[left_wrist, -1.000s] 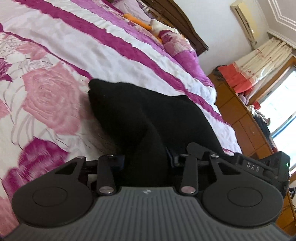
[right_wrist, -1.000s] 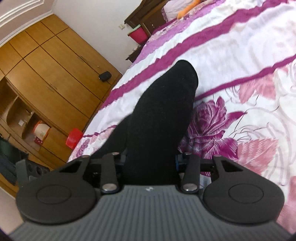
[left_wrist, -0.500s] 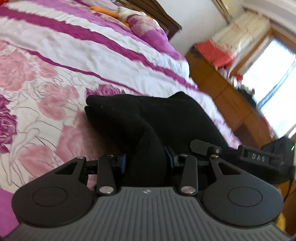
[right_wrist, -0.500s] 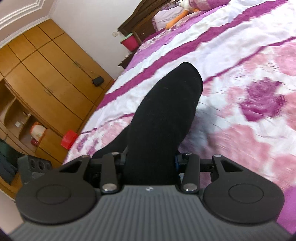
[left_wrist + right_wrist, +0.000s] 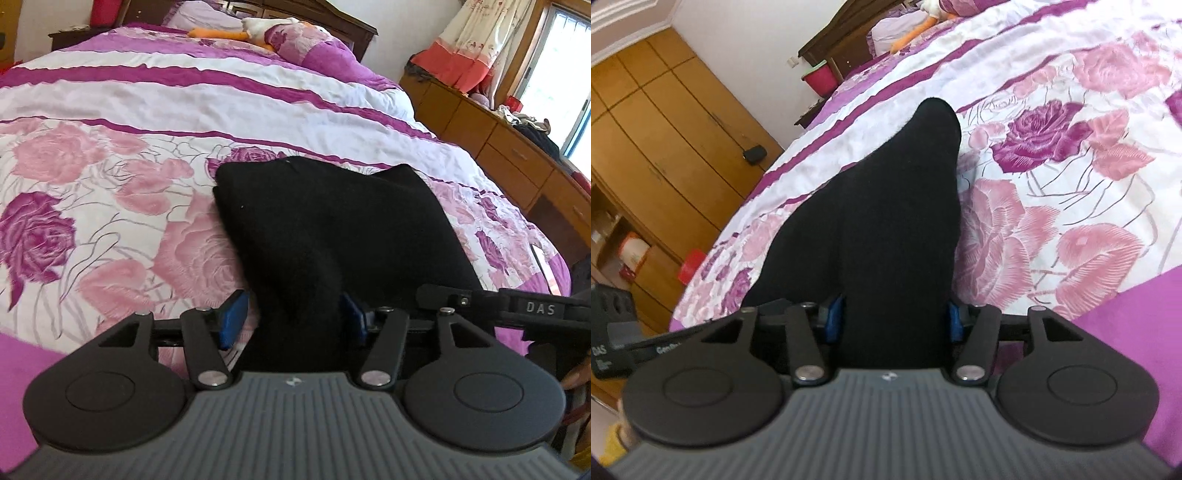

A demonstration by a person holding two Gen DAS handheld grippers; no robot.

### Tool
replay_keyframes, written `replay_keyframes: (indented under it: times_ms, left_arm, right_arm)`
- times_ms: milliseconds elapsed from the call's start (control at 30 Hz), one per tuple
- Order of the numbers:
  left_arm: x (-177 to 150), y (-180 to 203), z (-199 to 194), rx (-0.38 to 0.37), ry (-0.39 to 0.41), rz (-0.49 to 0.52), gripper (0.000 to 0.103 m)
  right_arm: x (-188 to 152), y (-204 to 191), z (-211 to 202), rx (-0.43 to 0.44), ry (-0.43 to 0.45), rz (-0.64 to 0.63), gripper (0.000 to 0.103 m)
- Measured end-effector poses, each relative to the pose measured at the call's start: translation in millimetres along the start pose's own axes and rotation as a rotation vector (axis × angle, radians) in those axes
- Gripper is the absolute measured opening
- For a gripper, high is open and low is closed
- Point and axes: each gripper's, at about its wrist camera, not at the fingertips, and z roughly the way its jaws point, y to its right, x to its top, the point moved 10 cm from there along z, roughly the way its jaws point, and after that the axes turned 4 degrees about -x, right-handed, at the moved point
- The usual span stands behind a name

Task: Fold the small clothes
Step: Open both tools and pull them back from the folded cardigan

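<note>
Black sock lying on the flowered bed cover, near end between both opening jaws – left hand-held gripper with a gap at its left pad, right hand-held gripper loosening too.

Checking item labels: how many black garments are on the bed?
1: a black garment lies on the floral bedspread, directly ahead in both wrist views. Its folded layers could hide a second piece.
</note>
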Motion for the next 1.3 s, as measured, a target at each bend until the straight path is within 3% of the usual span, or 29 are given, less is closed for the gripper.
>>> replay_keyframes:
  times_ms: [267, 433, 667, 1000, 1133, 1300]
  left_arm:
    - [-10.1, 2.6, -20.4, 0.077, -0.014, 0.049, 0.063]
    - [-26.4, -8.1, -7.3, 0.104, -0.046, 0.025, 0.072]
    - [-25.6, -2.8, -13.8, 0.129, -0.029, 0.021, 0.073]
    - [-26.3, 16.4, -39.9, 0.184, -0.04, 0.007, 0.076]
    - [-27.1, 27.8, -59.7, 0.202, -0.009, 0.012, 0.092]
    - [-33.0, 40.7, -79.9, 0.22, 0.015, 0.023, 0.096]
  right_arm:
    - [-8.1, -2.7, -43.4, -0.118, 0.046, -0.149, 0.056]
    - [-26.0, 11.9, -25.8, -0.167, -0.014, -0.193, 0.059]
    - [-30.7, 10.9, -28.3, -0.165, 0.007, -0.154, 0.061]
    - [-18.9, -24.7, -84.0, -0.151, 0.094, -0.194, 0.061]
    - [-20.3, -37.6, -108.4, -0.146, 0.1, -0.219, 0.069]
    - [-33.4, -47.0, -129.0, -0.127, 0.09, -0.229, 0.07]
